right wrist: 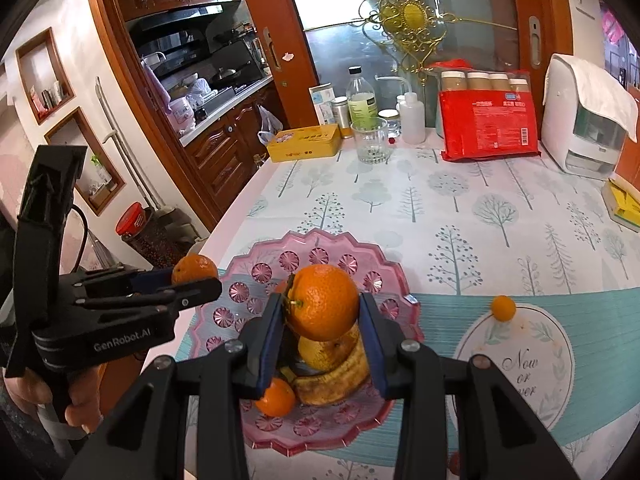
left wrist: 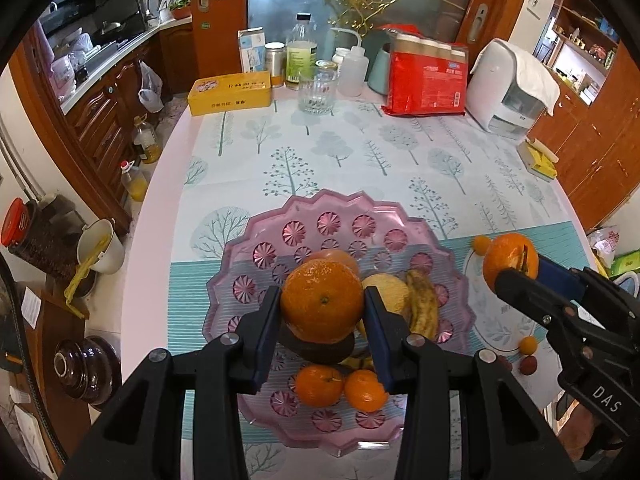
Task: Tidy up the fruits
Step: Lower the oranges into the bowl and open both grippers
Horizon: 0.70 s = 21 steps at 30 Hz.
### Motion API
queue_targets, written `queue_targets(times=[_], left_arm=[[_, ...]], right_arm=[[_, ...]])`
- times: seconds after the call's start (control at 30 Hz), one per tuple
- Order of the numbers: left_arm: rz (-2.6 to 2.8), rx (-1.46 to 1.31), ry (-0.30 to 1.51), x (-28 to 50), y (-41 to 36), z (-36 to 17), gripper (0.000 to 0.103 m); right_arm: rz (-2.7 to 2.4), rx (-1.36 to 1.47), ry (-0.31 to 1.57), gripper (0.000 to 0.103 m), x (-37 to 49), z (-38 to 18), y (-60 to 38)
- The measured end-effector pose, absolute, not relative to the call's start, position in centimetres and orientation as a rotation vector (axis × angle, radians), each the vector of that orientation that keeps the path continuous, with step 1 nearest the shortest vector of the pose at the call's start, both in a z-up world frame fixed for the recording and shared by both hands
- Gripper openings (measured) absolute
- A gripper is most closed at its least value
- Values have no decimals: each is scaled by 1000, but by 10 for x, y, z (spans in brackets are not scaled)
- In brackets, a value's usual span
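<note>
1. Kitchen background; desk [left wrist: 360,152] wearing a white cloth printed with grey-green trees.
2. Scalloped pink glass plate [left wrist: 256,236] sitting near the desk's front edge, holding small oranges [left wrist: 319,385], a spotted banana [left wrist: 422,304] and a dark fruit.
3. Left gripper [left wrist: 323,306] hovering over the plate, jaws gripping a round orange mandarin with green stem scar [left wrist: 322,300].
4. Right gripper [right wrist: 322,314] also hovering over the plate, jaws gripping a second mandarin with torn peel [right wrist: 323,300].
5. Tiny orange kumquat [right wrist: 503,308] lying on the teal placemat [right wrist: 448,316], right of the plate.
</note>
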State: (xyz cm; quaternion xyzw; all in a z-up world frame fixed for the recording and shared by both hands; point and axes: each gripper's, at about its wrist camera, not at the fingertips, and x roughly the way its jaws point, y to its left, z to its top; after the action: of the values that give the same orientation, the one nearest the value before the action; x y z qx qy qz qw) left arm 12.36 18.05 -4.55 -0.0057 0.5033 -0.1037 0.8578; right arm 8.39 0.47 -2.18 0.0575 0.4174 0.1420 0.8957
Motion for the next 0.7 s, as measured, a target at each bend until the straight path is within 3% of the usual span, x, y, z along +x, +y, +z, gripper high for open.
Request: queue_targets(times=[0.7], left_arm=[[-203,36,1137,148,182,-88,39]], right_arm=[[261,113,934,38,114,-50,16]])
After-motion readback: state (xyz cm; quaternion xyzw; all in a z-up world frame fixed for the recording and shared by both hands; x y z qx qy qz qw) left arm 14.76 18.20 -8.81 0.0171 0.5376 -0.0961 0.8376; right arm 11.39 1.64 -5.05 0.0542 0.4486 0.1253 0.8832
